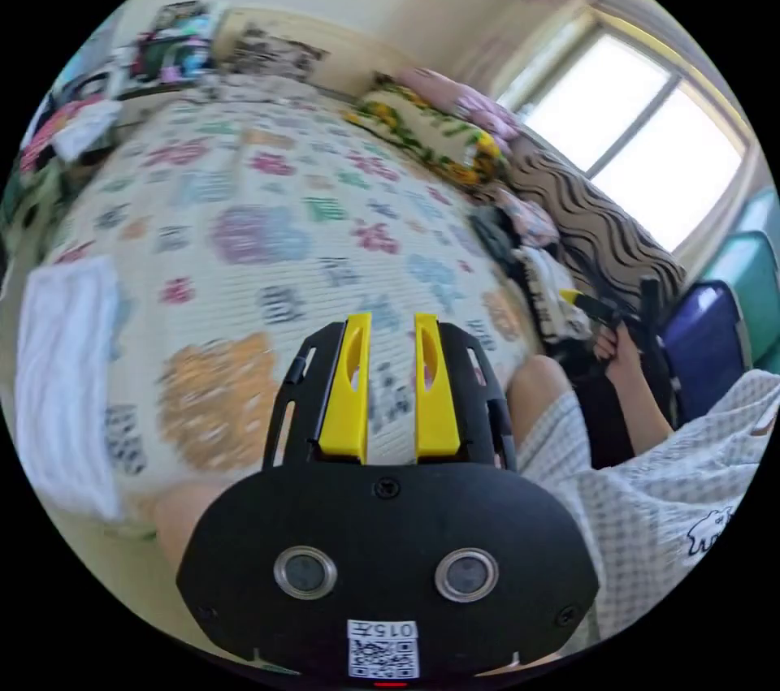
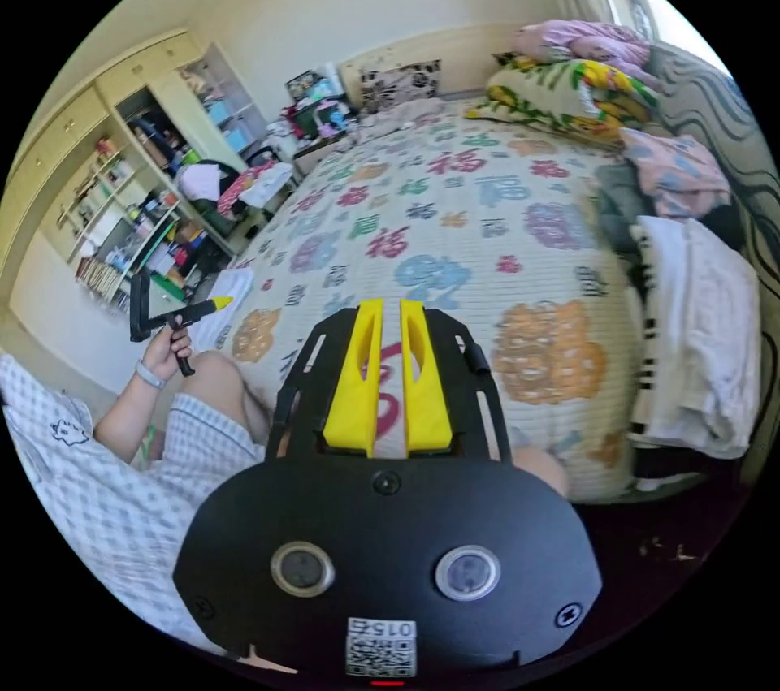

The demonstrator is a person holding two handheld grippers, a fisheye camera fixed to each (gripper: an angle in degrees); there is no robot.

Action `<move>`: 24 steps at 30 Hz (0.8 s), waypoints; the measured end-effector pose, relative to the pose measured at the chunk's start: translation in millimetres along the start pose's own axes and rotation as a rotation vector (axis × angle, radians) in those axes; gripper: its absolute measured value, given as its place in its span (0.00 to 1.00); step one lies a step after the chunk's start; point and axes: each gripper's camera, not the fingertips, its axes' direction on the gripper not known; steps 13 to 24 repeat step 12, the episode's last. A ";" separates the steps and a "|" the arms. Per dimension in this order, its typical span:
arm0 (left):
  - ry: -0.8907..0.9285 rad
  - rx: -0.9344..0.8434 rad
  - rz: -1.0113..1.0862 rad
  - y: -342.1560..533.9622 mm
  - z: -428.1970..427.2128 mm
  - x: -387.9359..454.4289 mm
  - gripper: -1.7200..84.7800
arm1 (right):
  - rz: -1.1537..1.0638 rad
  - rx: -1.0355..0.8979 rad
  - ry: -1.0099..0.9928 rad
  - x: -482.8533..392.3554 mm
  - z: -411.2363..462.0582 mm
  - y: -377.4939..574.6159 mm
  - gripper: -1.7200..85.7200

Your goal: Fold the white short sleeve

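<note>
Both tools idle above the bed, nothing gripped.
Left tool [image 1: 392, 334] and right tool [image 2: 388, 326] each show a narrow gap between empty jaws. A folded white short sleeve [image 1: 65, 382] lies at the patterned quilt's [image 1: 268, 228] edge. Stacked bedding [image 2: 585, 94] and a white clothes pile [image 2: 699, 342] crowd the window side.

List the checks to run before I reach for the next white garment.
1. Left gripper free: ok, fingers apart, nothing between them.
2. Right gripper free: ok, fingers slightly apart, holding nothing.
3. Folding room on the flower-patterned quilt: ok, a bare stretch lies ahead of both grippers.
4. Crumpled white garment on the pile at the bed's edge is the short sleeve: cannot tell.
5. Folded white cloth out of the way: ok, it lies at the quilt's side.
</note>
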 end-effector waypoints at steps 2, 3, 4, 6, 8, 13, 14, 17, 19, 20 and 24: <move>-0.253 0.068 -0.126 30.4 -79.0 -41.9 0.12 | -0.073 0.059 -0.062 -75.1 33.6 18.9 0.07; -0.322 0.076 -0.161 38.1 -96.1 -51.4 0.12 | -0.111 0.073 -0.071 -94.2 40.6 22.8 0.07; -0.445 0.085 -0.225 53.5 -126.2 -69.6 0.13 | -0.174 0.092 -0.071 -130.4 53.8 28.4 0.07; -0.571 0.080 -0.324 75.9 -160.5 -96.5 0.15 | -0.243 0.109 -0.047 -179.2 72.3 33.3 0.07; -0.612 0.033 -0.454 99.3 -186.6 -131.5 0.18 | -0.339 0.117 -0.061 -234.3 92.6 36.4 0.05; -0.586 -0.035 -0.486 109.8 -196.3 -157.2 0.17 | -0.402 0.066 -0.163 -289.0 122.0 37.3 0.03; -0.586 -0.035 -0.486 109.8 -196.3 -157.2 0.17 | -0.402 0.066 -0.163 -289.0 122.0 37.3 0.03; -0.586 -0.035 -0.486 109.8 -196.3 -157.2 0.17 | -0.402 0.066 -0.163 -289.0 122.0 37.3 0.03; -0.586 -0.035 -0.486 109.8 -196.3 -157.2 0.17 | -0.402 0.066 -0.163 -289.0 122.0 37.3 0.03; -0.586 -0.035 -0.486 109.8 -196.3 -157.2 0.17 | -0.402 0.066 -0.163 -289.0 122.0 37.3 0.03; -0.586 -0.035 -0.486 109.8 -196.3 -157.2 0.17 | -0.402 0.066 -0.163 -289.0 122.0 37.3 0.03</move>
